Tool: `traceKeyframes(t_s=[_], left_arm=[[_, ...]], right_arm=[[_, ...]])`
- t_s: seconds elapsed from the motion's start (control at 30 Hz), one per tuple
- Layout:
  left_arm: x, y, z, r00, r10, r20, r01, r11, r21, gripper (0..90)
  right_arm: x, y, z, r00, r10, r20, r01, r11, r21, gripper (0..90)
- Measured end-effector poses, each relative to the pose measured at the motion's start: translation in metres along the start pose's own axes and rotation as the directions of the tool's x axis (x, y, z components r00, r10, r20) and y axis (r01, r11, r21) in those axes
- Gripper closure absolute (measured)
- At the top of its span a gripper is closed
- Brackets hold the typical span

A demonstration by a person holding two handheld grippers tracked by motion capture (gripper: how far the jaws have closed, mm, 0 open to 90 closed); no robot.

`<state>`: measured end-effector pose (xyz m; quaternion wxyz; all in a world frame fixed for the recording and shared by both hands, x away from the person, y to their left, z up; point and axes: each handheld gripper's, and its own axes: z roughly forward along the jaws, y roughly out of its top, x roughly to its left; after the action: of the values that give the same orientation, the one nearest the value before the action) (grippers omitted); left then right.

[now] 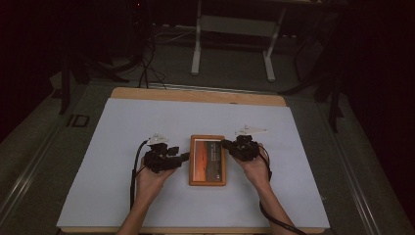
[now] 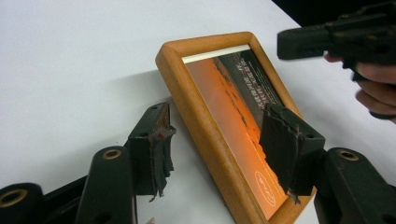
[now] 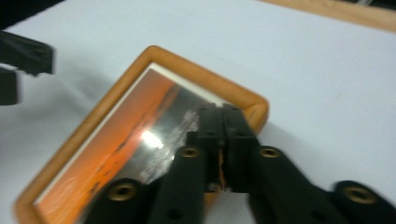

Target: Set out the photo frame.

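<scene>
My left tool stood released, its jaws astride the frame's edge. My right tool was clenched empty above the frame's corner.

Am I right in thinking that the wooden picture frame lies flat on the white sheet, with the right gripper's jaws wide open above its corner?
Not quite: the right gripper has its jaws shut, pressed together with nothing between them, as the right gripper view shows. The rest holds: the wooden picture frame lies flat on the white sheet, and those jaws are over its corner.
</scene>
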<state>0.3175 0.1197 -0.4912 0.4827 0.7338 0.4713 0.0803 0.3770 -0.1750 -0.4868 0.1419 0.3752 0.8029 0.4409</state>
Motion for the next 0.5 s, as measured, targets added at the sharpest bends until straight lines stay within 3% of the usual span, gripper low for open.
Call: traceKeyframes(t_s=[0.23,0.5], left_arm=[[-0.001,0.000,0.000,1.0000,0.001,0.003,-0.001,1.0000,0.001,43.6],[0.000,0.000,0.000,1.0000,0.001,-0.001,-0.001,0.9999,0.011,43.5]], right_arm=[[0.000,0.004,0.012,0.9996,-0.027,0.010,0.026,1.000,0.007,90.0],[0.004,0.004,0.027,0.9979,-0.026,0.059,0.026,1.000,0.005,90.0]])
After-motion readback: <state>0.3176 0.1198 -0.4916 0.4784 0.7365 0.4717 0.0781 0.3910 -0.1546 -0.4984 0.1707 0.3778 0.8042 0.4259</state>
